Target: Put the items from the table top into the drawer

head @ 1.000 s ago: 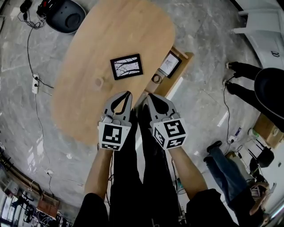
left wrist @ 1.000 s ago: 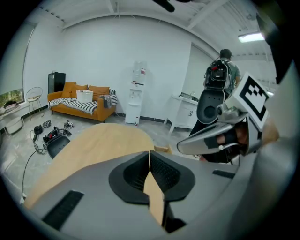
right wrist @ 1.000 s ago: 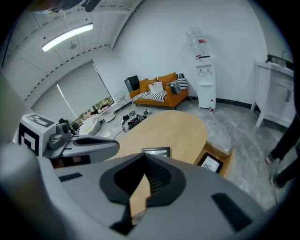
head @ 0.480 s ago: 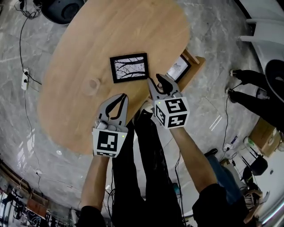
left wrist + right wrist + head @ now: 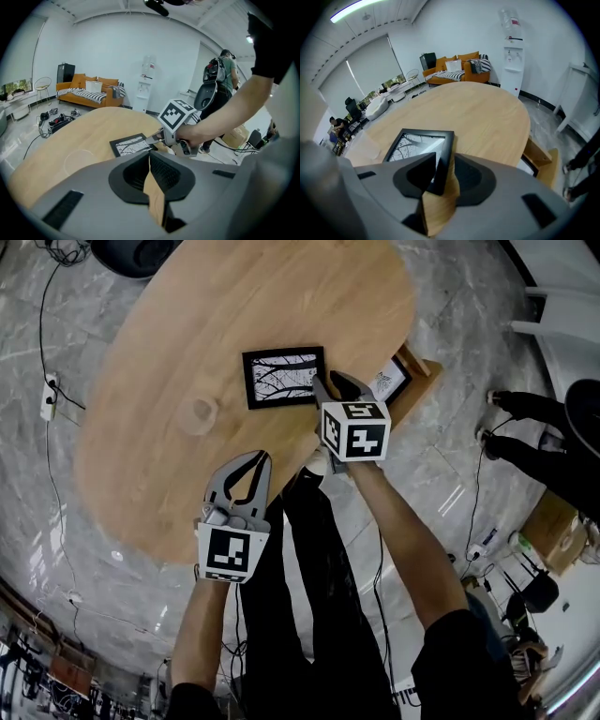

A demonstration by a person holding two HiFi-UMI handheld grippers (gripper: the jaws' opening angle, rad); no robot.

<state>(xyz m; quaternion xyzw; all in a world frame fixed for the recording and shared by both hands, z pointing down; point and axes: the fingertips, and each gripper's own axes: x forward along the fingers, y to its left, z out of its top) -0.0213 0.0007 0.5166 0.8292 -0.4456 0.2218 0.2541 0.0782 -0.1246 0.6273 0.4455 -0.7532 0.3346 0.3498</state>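
grey marble floor (image 5: 469,296) spreads around an oval light wooden table (image 5: 187,324). near the table's right edge lies a black rectangular picture frame (image 5: 284,377), flat on the wood, with a pale drawing of bare branches facing up. just past that edge an open light wooden drawer (image 5: 424,369) juts out, and a smaller black-framed picture (image 5: 387,382) lies inside it.

the right gripper (image 5: 337,390) points steeply down at the near right corner of the frame on the table. its 2 jaws have just been opening and now stand wide apart. in the right gripper view the frame's right edge sits between them: the left jaw overlaps the frame, and a strip of bare wood shows between the frame and the right jaw, so nothing is clamped.

the left gripper (image 5: 262,458) hangs over the table's near edge, well apart from the frame. its jaws meet at the tips with only tabletop showing through the slit behind them, so it is closed and empty.

a person in dark trousers (image 5: 530,423) stands on the floor to the right. an orange sofa (image 5: 89,93) sits against the far white wall in the left gripper view.
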